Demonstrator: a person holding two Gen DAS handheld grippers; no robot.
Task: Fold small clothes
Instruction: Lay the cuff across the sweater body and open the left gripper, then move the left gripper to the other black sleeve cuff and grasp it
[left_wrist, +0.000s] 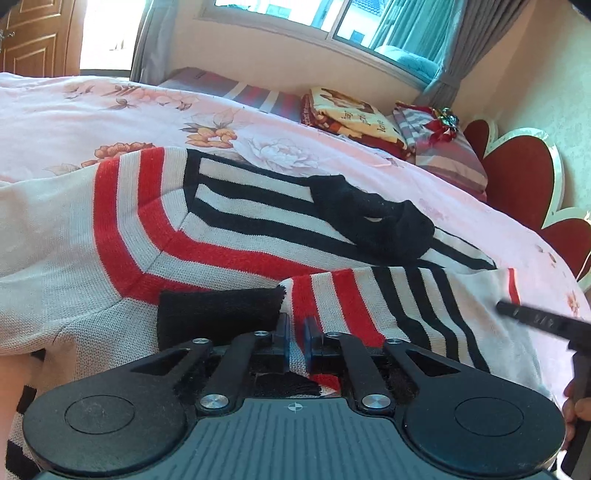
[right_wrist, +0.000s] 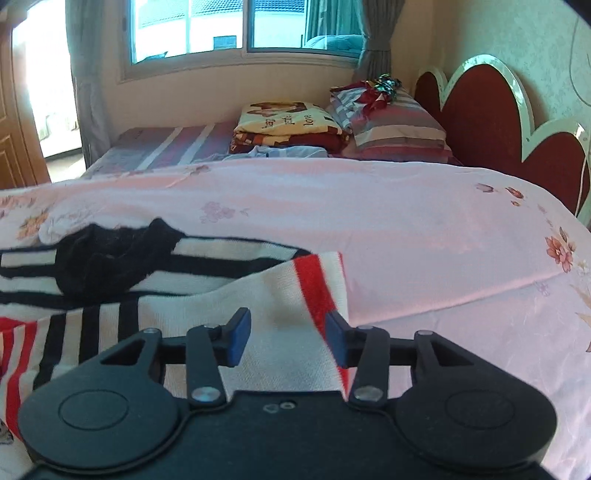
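A small knitted sweater (left_wrist: 122, 229) in white with red and black stripes lies on the pink floral bedspread (left_wrist: 258, 129). Its black collar (left_wrist: 373, 218) bunches near the middle. My left gripper (left_wrist: 297, 341) is shut on the sweater's striped sleeve, beside the black cuff (left_wrist: 218, 314). In the right wrist view the sweater (right_wrist: 207, 291) lies at the left. My right gripper (right_wrist: 288, 338) is open, its jaws standing either side of the sweater's edge with the red stripe (right_wrist: 317, 284). The right gripper also shows in the left wrist view (left_wrist: 543, 319) at the right edge.
Folded blankets (right_wrist: 284, 125) and striped pillows (right_wrist: 391, 129) are stacked at the far end of the bed. A red heart-shaped headboard (right_wrist: 491, 114) stands at the right. A window (right_wrist: 221, 26) with grey curtains is behind the bed.
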